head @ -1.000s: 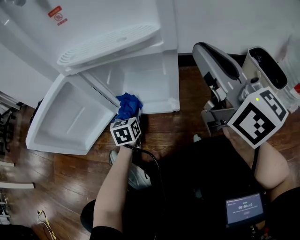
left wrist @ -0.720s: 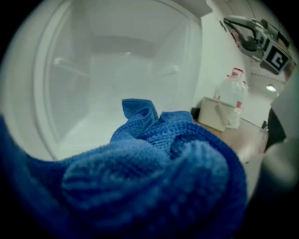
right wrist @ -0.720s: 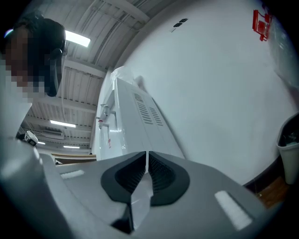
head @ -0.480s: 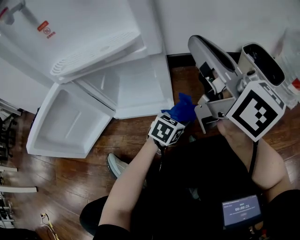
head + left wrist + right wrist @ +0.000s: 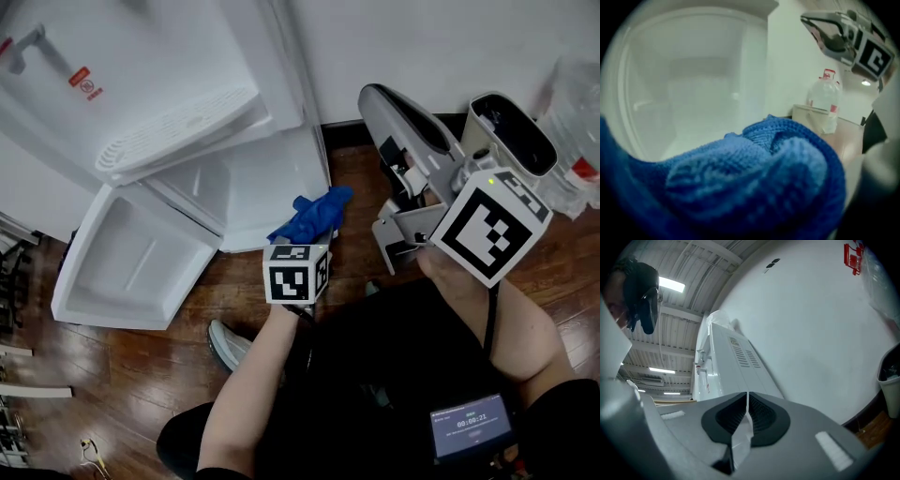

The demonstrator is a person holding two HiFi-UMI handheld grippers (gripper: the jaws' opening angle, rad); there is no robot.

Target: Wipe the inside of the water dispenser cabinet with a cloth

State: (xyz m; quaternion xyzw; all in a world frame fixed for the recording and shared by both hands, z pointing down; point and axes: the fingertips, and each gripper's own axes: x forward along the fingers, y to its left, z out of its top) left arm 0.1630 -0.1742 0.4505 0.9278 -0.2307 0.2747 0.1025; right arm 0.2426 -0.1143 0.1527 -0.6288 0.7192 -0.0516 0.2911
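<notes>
Two grippers up: your left gripper (image 5: 302, 247) is clamping the bunched blue knitted cloth (image 5: 311, 216) just outside the open white water dispenser cabinet (image 5: 246, 187). Its cavity is lying at ten o'clock from the cloth, and your right gripper (image 5: 746, 404) is pinched closed, empty, farther off.

Not much else going on here: a big clear water jug (image 5: 574, 122) with a red cap sits against the white wall (image 5: 412, 42), a light sneaker (image 5: 228, 343) is on the dark wood floor (image 5: 131, 375) well off to the jug's lower left, and a small lit screen (image 5: 466, 424) is far below it.
</notes>
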